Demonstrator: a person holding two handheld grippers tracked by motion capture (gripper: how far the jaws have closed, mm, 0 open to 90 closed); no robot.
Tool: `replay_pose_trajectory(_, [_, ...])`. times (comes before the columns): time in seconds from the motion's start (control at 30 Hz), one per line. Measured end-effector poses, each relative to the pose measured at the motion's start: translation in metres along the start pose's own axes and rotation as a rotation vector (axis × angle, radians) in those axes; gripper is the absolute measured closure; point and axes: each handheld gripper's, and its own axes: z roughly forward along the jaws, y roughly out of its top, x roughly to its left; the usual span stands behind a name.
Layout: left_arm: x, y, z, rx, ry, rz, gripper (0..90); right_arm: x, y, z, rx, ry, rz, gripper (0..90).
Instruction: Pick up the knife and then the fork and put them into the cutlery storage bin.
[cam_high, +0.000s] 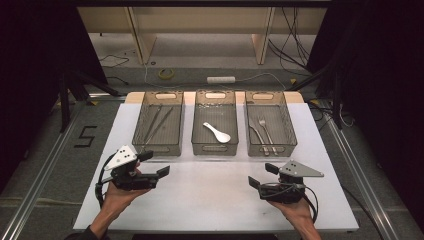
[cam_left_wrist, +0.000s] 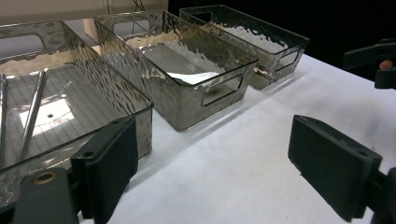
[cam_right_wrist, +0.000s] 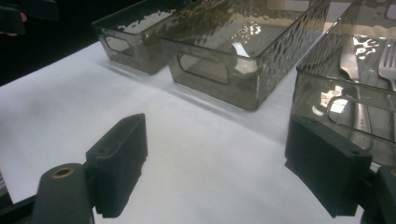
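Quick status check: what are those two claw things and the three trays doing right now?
Left gripper open, empty. Right gripper open, empty. Three bins: chopsticks, white spoon, knife and fork. Table between grippers and bins unobstructed.

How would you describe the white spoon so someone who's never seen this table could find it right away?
On the white table three smoky clear bins stand in a row at the far edge. Look in the middle bin: the white spoon lies alone on its floor. The left bin holds thin metal sticks and the right bin metal cutlery; it is the one white piece.
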Motion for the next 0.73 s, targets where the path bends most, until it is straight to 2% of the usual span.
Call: replay_pose_trajectory(0.73, [0.0, 0.0, 0.0001, -0.001, 0.0, -0.001, 15.8, 0.0, 0.0003, -0.0014, -0.013, -0.011, 0.0, 21.7])
